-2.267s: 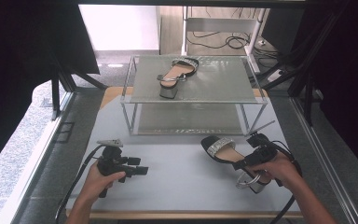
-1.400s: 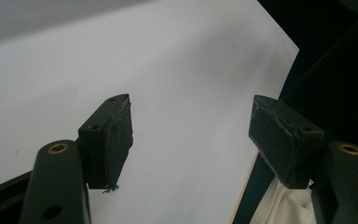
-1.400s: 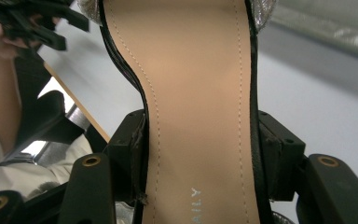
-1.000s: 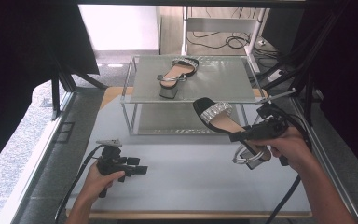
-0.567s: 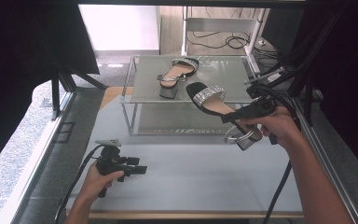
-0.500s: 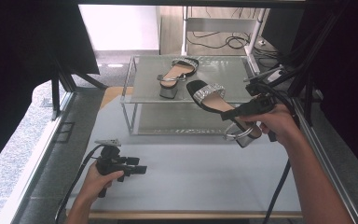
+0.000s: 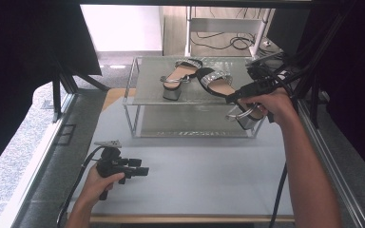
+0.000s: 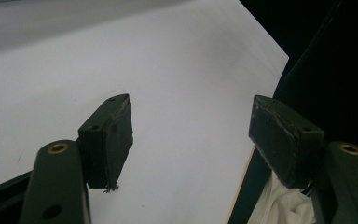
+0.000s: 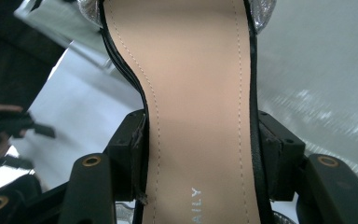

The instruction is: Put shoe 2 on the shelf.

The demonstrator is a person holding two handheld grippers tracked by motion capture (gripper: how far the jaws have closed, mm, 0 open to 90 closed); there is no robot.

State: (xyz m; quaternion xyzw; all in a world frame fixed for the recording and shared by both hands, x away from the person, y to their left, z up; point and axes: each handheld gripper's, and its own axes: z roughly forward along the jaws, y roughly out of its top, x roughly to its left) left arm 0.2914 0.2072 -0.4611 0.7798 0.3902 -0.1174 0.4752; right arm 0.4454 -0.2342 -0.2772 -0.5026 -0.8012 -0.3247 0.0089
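Note:
My right gripper is shut on a black heeled sandal with a glittery silver strap, held in the air over the right part of the glass shelf. In the right gripper view both pads clamp the sides of the sandal's tan insole; the right gripper sits at the waist of the sole. A matching sandal lies on the shelf's top, just left of the held one. My left gripper rests low on the white tabletop at front left, open with nothing between its jaws.
The shelf is a two-level glass and metal rack at the table's back middle. Cables and a stand lie on the floor behind it. Dark drapes hang on both sides. A cable trails from the right gripper past the table's right edge.
My right gripper has lifted the sandal from the tabletop at front right and carried it up and back, to over the shelf beside the other sandal. The left gripper has stayed put.

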